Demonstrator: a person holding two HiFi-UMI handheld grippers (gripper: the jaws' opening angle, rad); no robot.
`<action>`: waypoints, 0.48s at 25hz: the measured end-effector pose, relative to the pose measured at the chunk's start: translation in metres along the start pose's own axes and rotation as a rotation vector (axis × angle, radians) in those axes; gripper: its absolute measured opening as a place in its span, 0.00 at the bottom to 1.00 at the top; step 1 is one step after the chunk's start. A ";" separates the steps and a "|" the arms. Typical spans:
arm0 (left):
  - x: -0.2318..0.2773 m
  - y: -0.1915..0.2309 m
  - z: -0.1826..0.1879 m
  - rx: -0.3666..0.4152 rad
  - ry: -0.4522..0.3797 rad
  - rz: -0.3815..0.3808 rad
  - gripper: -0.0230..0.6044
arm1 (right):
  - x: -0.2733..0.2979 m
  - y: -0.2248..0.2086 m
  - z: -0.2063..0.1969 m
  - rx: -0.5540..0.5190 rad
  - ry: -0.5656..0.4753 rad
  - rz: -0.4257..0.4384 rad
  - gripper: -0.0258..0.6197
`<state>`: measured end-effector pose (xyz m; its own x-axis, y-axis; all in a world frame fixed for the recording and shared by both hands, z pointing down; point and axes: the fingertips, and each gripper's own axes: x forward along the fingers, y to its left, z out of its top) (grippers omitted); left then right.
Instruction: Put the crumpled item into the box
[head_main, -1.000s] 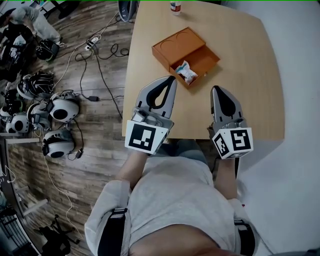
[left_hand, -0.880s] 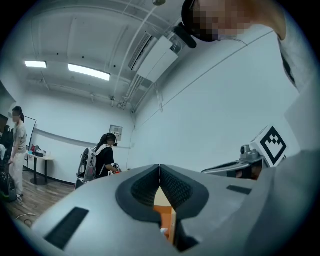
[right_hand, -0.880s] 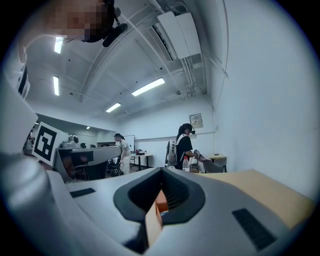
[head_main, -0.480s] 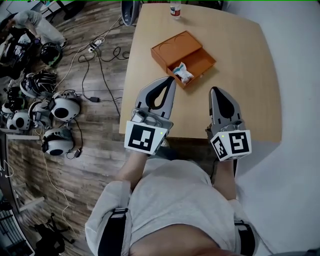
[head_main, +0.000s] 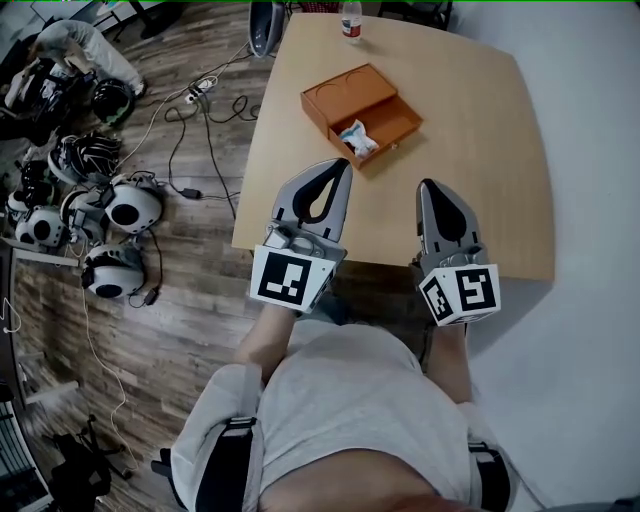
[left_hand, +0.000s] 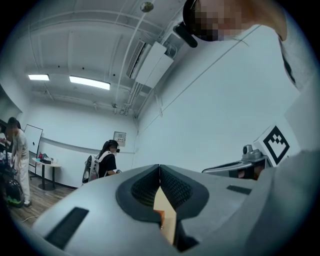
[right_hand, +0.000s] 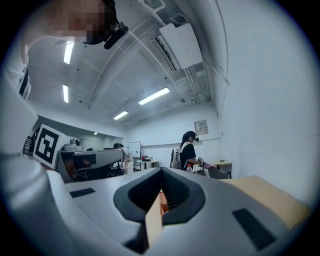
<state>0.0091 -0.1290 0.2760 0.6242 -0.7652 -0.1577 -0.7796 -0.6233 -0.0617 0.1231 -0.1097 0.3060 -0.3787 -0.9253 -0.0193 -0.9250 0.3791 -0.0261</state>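
**Fig. – Crumpled item (head_main: 357, 138) lying in the orange box (head_main: 345, 88), both grippers clear of it.**
Head view: the box sits on a light wood bench (head_main: 480, 130), lid section w/ two round recesses on its far-left half, open tray on its near-right half. The item, white w/ blue, rests inside that tray against its left wall. L gripper (head_main: 343, 163) is on the near side of the box, close to its near corner but not touching; fingers clenched tip to tip, nothing between them. R gripper (head_main: 428, 185) is near-right of the box, further off; fingers likewise clenched and empty. Both point roughly toward the box. A bottle (head_main: 350, 20) stands beyond the box at the bench's far edge. Helmets (head_main: 115, 210) and cables (head_main: 195, 130) lie on the floor well left of the box.
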 end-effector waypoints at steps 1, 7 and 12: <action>-0.003 -0.005 0.003 0.004 -0.008 -0.001 0.06 | -0.005 0.001 0.001 0.001 -0.004 0.003 0.06; -0.023 -0.027 0.012 0.019 -0.010 0.012 0.06 | -0.033 0.007 0.009 0.008 -0.029 0.013 0.06; -0.040 -0.046 0.026 0.029 -0.064 0.014 0.06 | -0.055 0.014 0.012 0.010 -0.044 0.022 0.06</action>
<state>0.0186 -0.0662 0.2597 0.6097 -0.7610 -0.2216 -0.7897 -0.6073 -0.0870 0.1314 -0.0529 0.2945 -0.3970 -0.9156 -0.0635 -0.9160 0.3996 -0.0354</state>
